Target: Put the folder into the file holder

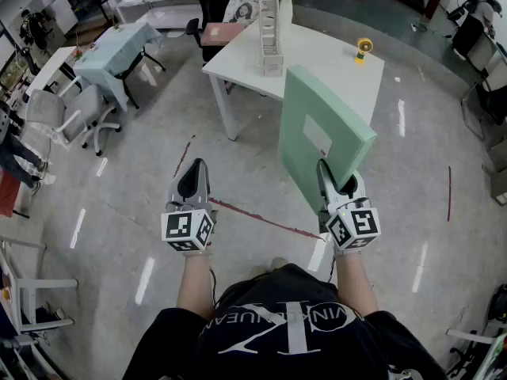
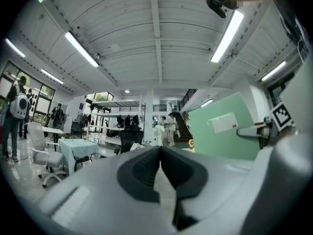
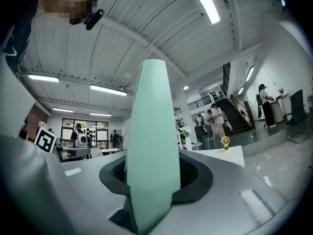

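The right gripper [image 1: 329, 172] pinches the green folder [image 1: 323, 129] tight between its fingers, and it stands tall above them. The left gripper [image 1: 192, 172] has its fingers pressed together, holding nothing. This looks like the carrying step. The file holder [image 1: 270, 30] stands well ahead of the fingers on the white table [image 1: 341, 66], so next the folder must go there and slide into a slot

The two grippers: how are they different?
The right gripper clamps the green folder; the left gripper holds nothing. The left gripper's jaws are together; the right gripper's are parted by the folder. Both point forward, side by side.
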### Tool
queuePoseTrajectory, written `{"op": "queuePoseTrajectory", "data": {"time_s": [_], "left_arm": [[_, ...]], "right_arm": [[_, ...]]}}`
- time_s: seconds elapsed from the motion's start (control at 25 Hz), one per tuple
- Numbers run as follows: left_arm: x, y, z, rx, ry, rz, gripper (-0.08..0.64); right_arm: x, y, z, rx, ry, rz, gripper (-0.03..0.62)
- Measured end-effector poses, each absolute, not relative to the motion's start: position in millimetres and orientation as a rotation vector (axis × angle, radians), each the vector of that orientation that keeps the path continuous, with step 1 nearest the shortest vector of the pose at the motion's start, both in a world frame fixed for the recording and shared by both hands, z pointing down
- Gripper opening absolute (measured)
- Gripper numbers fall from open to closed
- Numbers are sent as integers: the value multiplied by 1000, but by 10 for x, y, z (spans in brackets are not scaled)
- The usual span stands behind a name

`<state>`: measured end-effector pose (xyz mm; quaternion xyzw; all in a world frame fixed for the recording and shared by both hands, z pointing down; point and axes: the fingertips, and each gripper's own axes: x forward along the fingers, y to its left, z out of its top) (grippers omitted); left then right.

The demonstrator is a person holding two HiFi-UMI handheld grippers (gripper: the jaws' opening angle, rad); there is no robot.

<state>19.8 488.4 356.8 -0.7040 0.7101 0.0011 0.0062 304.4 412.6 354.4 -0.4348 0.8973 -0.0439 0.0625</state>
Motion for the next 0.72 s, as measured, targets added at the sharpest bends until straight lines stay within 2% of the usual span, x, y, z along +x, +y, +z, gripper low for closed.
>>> {"op": "queuePoseTrajectory", "data": {"time_s": [0.4, 0.72], "left_arm": [[272, 4875, 3603, -2212, 2258, 76, 0], [424, 4886, 3690, -2196, 2244, -10, 0]], "right_arm": [[3115, 4146, 3607, -1301, 2746, -128, 181], [3194, 4098, 3604, -1231, 2737, -126, 181]]}}
